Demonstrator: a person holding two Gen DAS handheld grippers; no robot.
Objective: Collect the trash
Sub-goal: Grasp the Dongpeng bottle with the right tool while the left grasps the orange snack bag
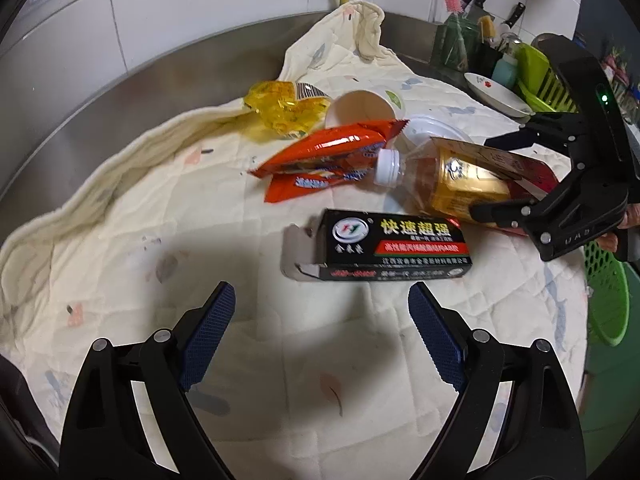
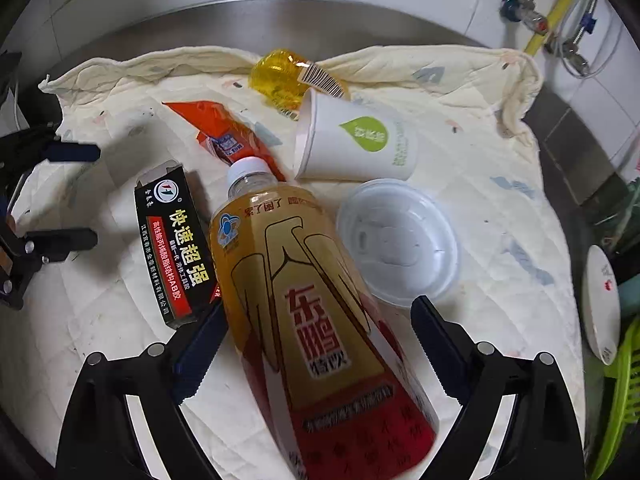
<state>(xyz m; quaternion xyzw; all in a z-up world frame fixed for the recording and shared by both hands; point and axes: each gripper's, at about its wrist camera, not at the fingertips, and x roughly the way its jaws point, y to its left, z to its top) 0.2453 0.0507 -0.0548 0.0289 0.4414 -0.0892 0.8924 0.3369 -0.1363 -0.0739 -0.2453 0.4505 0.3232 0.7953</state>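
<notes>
Amber drink bottle (image 2: 304, 300) lies on its side on the quilted cream cloth (image 2: 500, 240) that covers the steel worktop (image 2: 260, 20), white cap toward the wall, and your right gripper (image 2: 316, 332) straddles its widest part with the jaws wide apart; the left pad sits at or very near the label, the right pad clearly stands off, so nothing is clamped yet. Judging by that, the step in hand is the pick of this bottle. Centre it between the pads before you close, because a round plastic body will roll or squirt out if one pad meets it first. Keep the fingertips low toward the cloth so they close around the bottle's middle and not over its top curve. Watch the black glue box (image 2: 174, 244), which touches the bottle just beside your left pad; come in too far that way and you will pinch its corner as well. The clear plastic lid (image 2: 400, 240) lies just beside the bottle on the other side, with the paper cup (image 2: 352, 144), orange wrapper (image 2: 224, 136) and yellow crumpled wrapper (image 2: 280, 76) beyond. Your left gripper (image 1: 322, 320) hovers open and empty over bare cloth, just short of the black box, which looks like its likely pick. I cannot say for certain where the trash is meant to go; the green basket (image 1: 606, 288) at the worktop's edge seems likely.
</notes>
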